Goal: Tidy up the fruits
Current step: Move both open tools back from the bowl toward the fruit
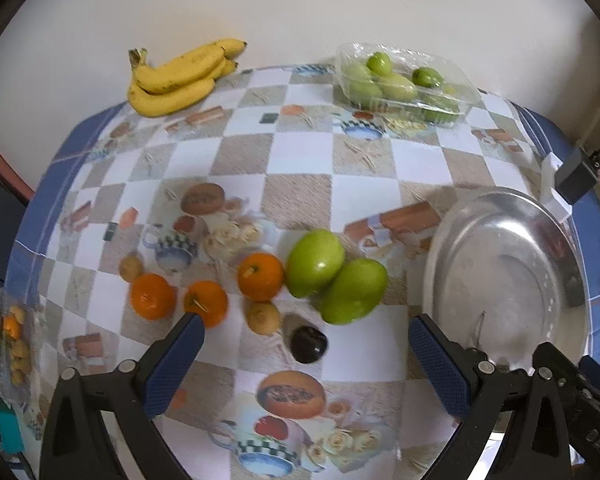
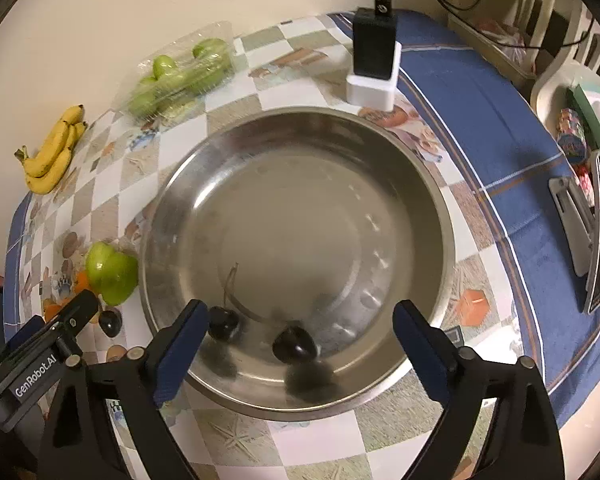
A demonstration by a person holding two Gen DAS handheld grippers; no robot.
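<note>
Over the metal bowl (image 2: pixel 300 140), the right gripper (image 2: pixel 296 320) gapes wide, empty, apparently clear of two cherries (image 2: pixel 294 345).

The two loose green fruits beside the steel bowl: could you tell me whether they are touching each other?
Touching. In the left wrist view the two green fruits lie pressed side by side on the tablecloth, with no cloth visible between them.

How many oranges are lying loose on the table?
3. The left orange, the middle orange behind the left gripper's finger, and the right orange beside the green fruits. More may sit in the packet at the table's left edge.
</note>
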